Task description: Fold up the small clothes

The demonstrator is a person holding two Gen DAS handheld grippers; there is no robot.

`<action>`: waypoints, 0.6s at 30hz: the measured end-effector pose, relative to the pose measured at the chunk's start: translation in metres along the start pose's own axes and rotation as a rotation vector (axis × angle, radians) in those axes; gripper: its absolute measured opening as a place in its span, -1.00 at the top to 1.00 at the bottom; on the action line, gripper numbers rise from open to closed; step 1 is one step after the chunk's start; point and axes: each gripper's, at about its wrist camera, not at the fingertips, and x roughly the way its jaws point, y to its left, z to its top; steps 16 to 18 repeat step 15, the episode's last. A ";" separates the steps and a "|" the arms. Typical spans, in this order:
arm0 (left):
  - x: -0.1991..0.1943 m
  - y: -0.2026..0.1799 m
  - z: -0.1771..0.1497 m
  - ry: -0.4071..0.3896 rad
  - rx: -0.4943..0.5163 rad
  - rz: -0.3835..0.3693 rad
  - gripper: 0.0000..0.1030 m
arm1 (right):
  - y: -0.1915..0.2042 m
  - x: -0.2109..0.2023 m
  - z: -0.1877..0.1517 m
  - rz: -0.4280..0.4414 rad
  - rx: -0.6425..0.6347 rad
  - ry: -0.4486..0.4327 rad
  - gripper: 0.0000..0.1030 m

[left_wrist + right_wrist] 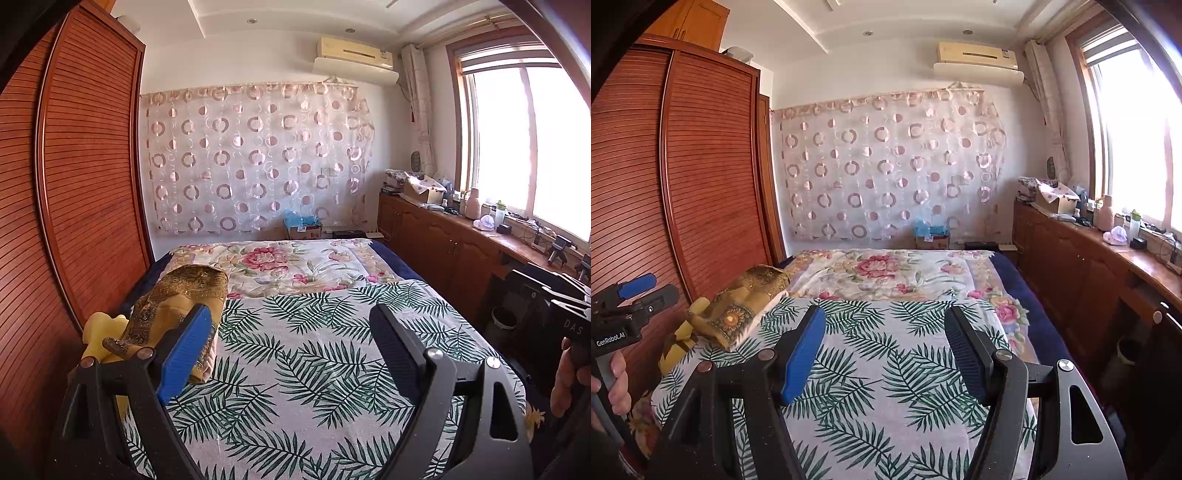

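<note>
On the leaf-printed sheet (886,369) before me, the gold patterned folded clothes (746,299) lie left, beside the slatted wooden wardrobe (701,184).

— What lettering can we read here?
— On the left gripper (637,295) body we read "GenRobot.AI"; on the right gripper (565,314) body we make out "DAS", the rest cut off.

The leaf-print sheet (871,369) on the bed (1027,280) lies bare across its middle and right side, leaving broad room for tongs to pass. Along the bed's left edge a stack of golden patterned clothes (177,306) and a yellow piece (101,334) block the way, hard against the wooden wardrobe (81,192). Past the right edge, a narrow aisle runs beside a cluttered cabinet (1082,266).
</note>
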 end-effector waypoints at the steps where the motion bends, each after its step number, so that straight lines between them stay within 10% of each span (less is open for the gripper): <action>1: 0.000 0.000 0.000 0.001 -0.003 -0.003 -0.71 | 0.000 0.001 0.000 0.000 0.000 0.000 -0.34; 18: 0.000 -0.002 -0.001 -0.002 -0.001 0.001 -0.71 | -0.002 0.001 -0.002 0.003 0.004 -0.001 -0.34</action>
